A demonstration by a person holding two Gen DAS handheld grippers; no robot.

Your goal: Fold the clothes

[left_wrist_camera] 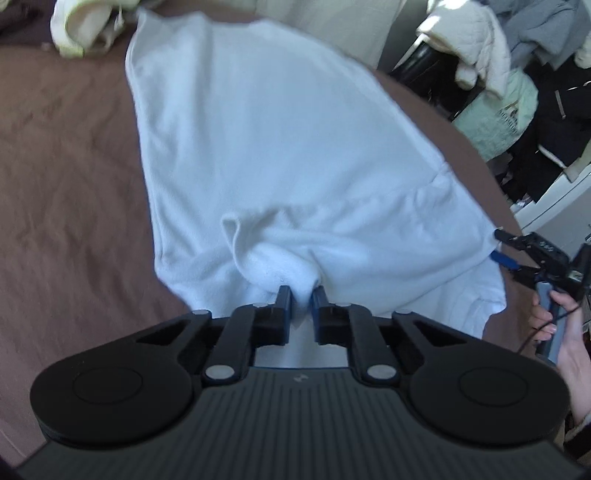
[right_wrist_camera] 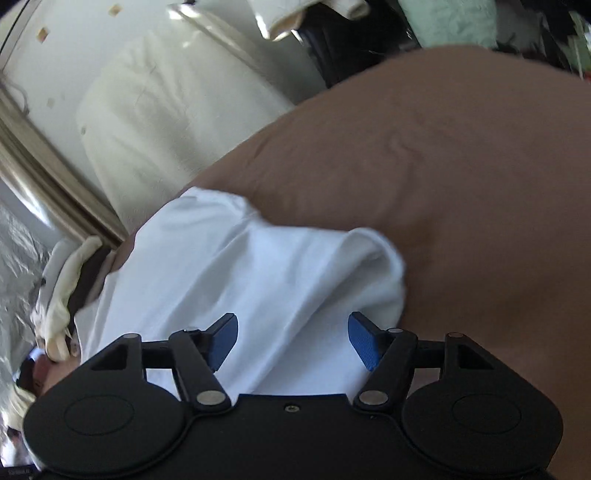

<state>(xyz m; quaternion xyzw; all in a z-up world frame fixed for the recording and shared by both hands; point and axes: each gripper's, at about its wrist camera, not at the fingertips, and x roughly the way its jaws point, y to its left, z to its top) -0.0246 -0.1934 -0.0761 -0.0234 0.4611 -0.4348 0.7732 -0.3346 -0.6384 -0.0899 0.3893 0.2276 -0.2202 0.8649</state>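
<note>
A white garment (left_wrist_camera: 266, 140) lies spread on a brown bed sheet (left_wrist_camera: 66, 177). My left gripper (left_wrist_camera: 302, 295) is shut on a bunched fold of the white garment at its near edge. My right gripper (right_wrist_camera: 293, 332) is open, its blue pads wide apart over the white garment (right_wrist_camera: 229, 266) with cloth lying between them; it also shows in the left wrist view (left_wrist_camera: 506, 245) at the garment's right corner, held by a hand.
A cream and white garment (left_wrist_camera: 85, 26) is heaped at the bed's far left. Piled clothes and bags (left_wrist_camera: 517, 74) stand beyond the bed's right edge. A white pillow or cover (right_wrist_camera: 166, 122) leans by a metal frame (right_wrist_camera: 44, 173).
</note>
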